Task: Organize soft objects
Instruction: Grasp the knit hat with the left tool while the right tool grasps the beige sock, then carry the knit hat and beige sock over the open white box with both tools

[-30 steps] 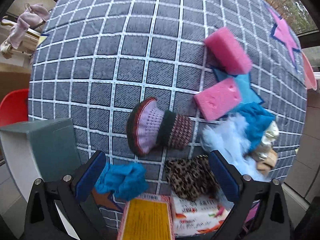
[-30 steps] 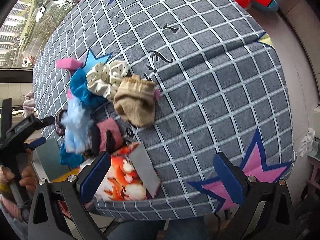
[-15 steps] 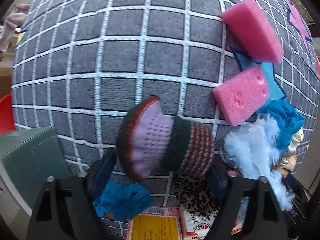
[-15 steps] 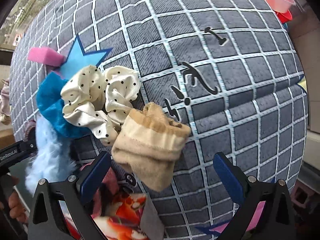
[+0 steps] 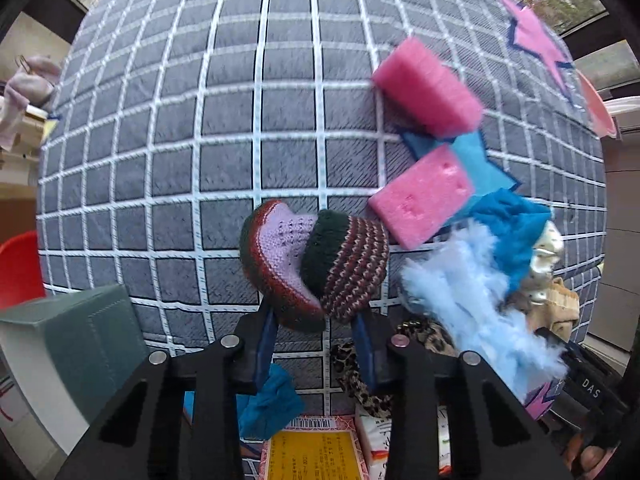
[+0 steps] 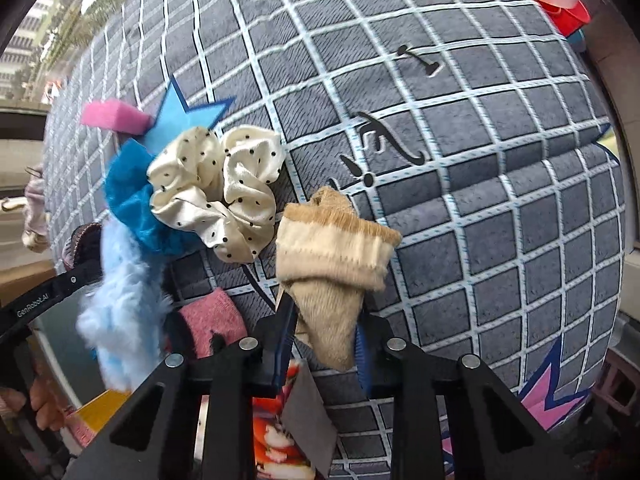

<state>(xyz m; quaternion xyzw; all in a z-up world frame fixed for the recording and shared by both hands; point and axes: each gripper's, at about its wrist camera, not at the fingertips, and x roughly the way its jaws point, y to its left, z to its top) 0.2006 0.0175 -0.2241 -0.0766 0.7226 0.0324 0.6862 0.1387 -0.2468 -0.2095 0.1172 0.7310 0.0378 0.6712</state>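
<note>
Knitted bootie [image 5: 314,268]: your left gripper [image 5: 316,340] is closing on it, pads pressing its sides. Beige sock [image 6: 332,268]: pinched fast in your right gripper [image 6: 322,344] above the grid cloth [image 6: 500,200].

Grey checked cloth [image 5: 224,128], green box [image 5: 76,344]

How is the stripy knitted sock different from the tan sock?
The knitted sock is lilac, dark green and maroon-striped; the tan sock is one plain colour. The knitted sock's knit is chunky, the tan sock's fine. Both are pinched in a gripper: left gripper, jaws closing, and right gripper.
</note>
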